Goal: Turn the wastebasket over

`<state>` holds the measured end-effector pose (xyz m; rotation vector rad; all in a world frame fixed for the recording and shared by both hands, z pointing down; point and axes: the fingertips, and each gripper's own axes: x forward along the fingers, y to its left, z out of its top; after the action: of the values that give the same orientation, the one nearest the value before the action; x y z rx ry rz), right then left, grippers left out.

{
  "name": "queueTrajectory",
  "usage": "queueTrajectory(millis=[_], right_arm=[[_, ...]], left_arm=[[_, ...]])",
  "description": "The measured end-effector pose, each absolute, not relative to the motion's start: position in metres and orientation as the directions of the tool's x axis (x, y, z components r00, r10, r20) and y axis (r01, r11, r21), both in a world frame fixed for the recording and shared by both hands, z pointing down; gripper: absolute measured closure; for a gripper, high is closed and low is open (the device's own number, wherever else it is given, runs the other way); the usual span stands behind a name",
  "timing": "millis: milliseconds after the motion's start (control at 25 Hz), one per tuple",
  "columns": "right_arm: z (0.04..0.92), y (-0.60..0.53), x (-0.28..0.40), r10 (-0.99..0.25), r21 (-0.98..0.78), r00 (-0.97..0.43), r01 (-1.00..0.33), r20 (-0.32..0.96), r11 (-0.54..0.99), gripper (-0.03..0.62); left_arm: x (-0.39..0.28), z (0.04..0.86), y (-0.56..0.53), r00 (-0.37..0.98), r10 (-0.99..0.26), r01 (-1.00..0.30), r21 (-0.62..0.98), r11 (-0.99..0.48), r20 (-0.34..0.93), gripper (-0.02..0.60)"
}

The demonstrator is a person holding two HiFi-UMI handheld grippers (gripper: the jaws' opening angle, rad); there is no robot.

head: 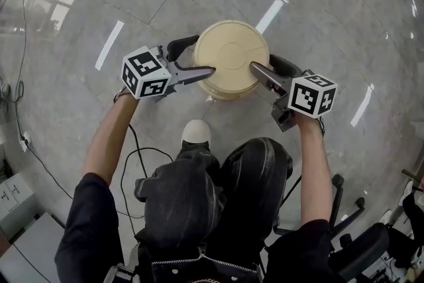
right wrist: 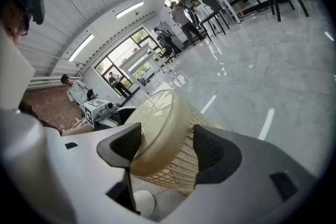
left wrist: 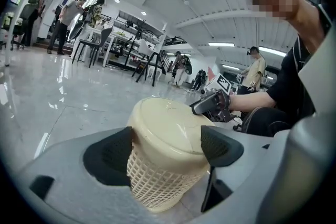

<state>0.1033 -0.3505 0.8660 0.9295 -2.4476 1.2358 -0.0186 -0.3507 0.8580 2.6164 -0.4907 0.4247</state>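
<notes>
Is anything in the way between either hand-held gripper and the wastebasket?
Nothing visible. The left hand-held gripper and the right hand-held gripper meet the wastebasket from opposite sides, jaws open, with no other object between. The person's white shoe is near its base, clear of both.

1. One wastebasket [head: 232, 59].
2. Two hand-held grippers: the left hand-held gripper [head: 207, 71] and the right hand-held gripper [head: 257, 69].
3. Two marker cubes: the left cube [head: 146, 72] and the right cube [head: 313, 95].
4. One white shoe [head: 196, 132], near the wastebasket.
5. Two bare arms: the left arm [head: 109, 136] and the right arm [head: 315, 162].
</notes>
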Motion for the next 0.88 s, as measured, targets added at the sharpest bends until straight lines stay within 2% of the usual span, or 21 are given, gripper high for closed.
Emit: queueTrajectory(millis=[200, 320, 480, 640, 720, 880], right_arm=[[0.86, -0.351, 0.105, -0.456, -0.587, -0.749, -0.661, 0.481, 0.467, 0.303], [0.843, -0.358, 0.11, -0.503, -0.511, -0.732, -0.682, 0.46, 0.523, 0.303], [0.822, -0.365, 0.112, -0.568, -0.284, -0.687, -0.716, 0.453, 0.638, 0.303], [0.833, -0.353, 0.108, -0.596, 0.002, -0.621, -0.691, 0.509, 0.723, 0.303], [0.837, -0.348, 0.106, -0.592, -0.002, -0.637, -0.681, 0.494, 0.732, 0.303], [0.836, -0.337, 0.105, -0.525, -0.13, -0.696, -0.653, 0.49, 0.746, 0.303]], left_arm=[[-0.015, 0.851, -0.352, 0.888, -0.29, -0.405, 0.307, -0.861, 0.357, 0.183], [-0.008, 0.836, -0.358, 0.887, -0.322, -0.398, 0.194, -0.897, 0.329, 0.183], [-0.002, 0.817, -0.369, 0.87, -0.389, -0.405, -0.009, -0.914, 0.304, 0.184], [-0.006, 0.815, -0.37, 0.881, -0.399, -0.421, 0.034, -0.906, 0.255, 0.184], [-0.01, 0.817, -0.368, 0.886, -0.404, -0.43, 0.073, -0.9, 0.227, 0.184], [-0.014, 0.819, -0.355, 0.891, -0.391, -0.424, 0.115, -0.898, 0.231, 0.184]])
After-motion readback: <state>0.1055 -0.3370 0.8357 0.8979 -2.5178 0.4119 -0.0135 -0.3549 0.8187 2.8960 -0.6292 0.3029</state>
